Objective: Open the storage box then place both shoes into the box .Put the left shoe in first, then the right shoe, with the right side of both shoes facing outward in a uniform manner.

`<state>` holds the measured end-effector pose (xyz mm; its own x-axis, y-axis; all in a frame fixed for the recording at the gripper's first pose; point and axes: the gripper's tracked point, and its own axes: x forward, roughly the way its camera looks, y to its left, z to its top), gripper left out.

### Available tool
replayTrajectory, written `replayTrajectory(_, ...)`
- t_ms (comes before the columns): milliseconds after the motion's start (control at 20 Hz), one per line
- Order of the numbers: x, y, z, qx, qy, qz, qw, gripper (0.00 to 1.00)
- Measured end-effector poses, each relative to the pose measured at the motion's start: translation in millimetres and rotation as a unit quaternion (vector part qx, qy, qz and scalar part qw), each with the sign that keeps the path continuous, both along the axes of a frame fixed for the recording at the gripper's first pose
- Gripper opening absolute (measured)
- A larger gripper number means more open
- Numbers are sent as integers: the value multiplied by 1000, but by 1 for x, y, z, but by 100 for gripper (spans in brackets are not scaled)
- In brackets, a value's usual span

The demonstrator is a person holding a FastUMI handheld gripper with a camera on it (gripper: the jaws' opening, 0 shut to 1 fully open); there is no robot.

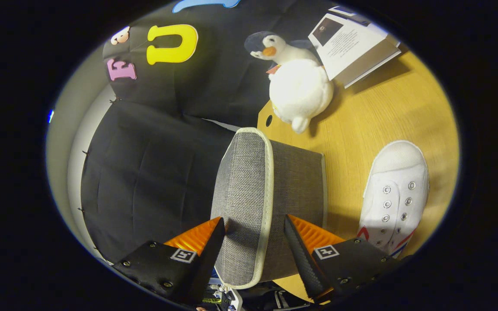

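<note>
The jaws (253,235) stand half open around the grey fabric storage box (270,194) on the bench (387,112), perhaps touching its piped lid edge. It looks light and soft, so this stiff edge seems the best hold. One white shoe (394,194) lies beside it.

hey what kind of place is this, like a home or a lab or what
Most likely a staged recording booth, not a lived-in room. A black cloth wall backs a wooden table with household props: a plush penguin, a white shoe, and a grey fabric storage box whose lid sits between the gripper fingers.
</note>
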<state>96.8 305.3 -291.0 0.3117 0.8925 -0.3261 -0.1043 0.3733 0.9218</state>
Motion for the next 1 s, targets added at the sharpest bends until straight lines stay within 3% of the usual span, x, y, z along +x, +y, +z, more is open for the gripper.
replayTrajectory(50, 0, 4, 3, 7, 4, 4, 1000, 82)
replayTrajectory(150, 3, -3, 7, -4, -3, 6, 1000, 57)
replayTrajectory(200, 6, -1, 8, -4, -4, -3, 1000, 55)
replayTrajectory(250, 12, -4, 15, 0, 4, -14, 1000, 28)
replayTrajectory(400, 11, -8, 31, -5, 4, -7, 1000, 8)
replayTrajectory(500, 9, -3, 41, -15, -4, 4, 1000, 3)
replayTrajectory(1000, 4, 51, 152, -2, -98, 51, 994, 4)
